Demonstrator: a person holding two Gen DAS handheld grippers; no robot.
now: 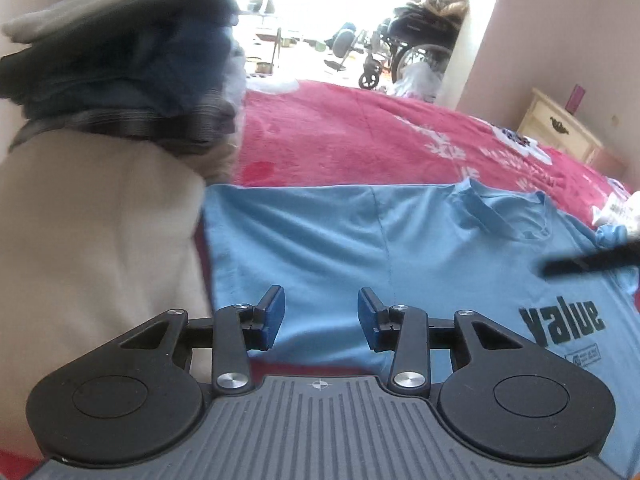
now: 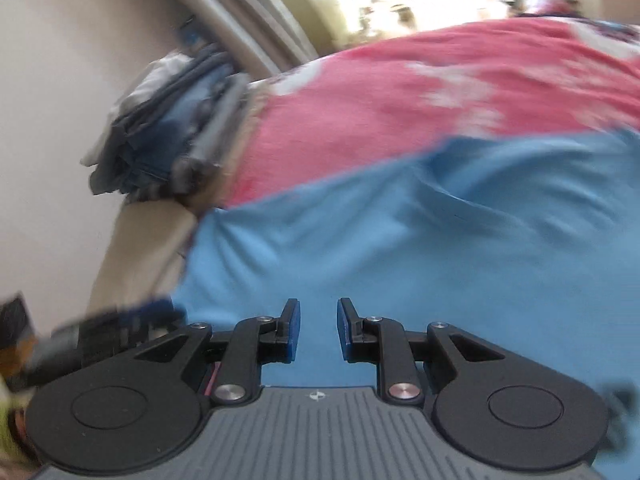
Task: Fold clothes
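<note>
A light blue T-shirt point(image 1: 360, 240) with the dark word "value" lies spread flat on a red bedspread point(image 1: 360, 132), its collar toward the right. My left gripper point(image 1: 322, 316) hovers open over the shirt's near part, nothing between its blue pads. The right wrist view is blurred; the same blue shirt point(image 2: 400, 248) fills its lower half. My right gripper point(image 2: 318, 330) stands a little open above the cloth with an empty gap. A dark blurred finger of the right gripper point(image 1: 592, 260) crosses the shirt at the far right of the left wrist view.
A stack of folded clothes point(image 1: 120, 68) sits at the left on a beige cushion point(image 1: 92, 240); the same stack point(image 2: 172, 132) shows in the right wrist view. A cream nightstand point(image 1: 560, 128) stands by the wall at the right. A wheelchair point(image 1: 412, 48) is beyond the bed.
</note>
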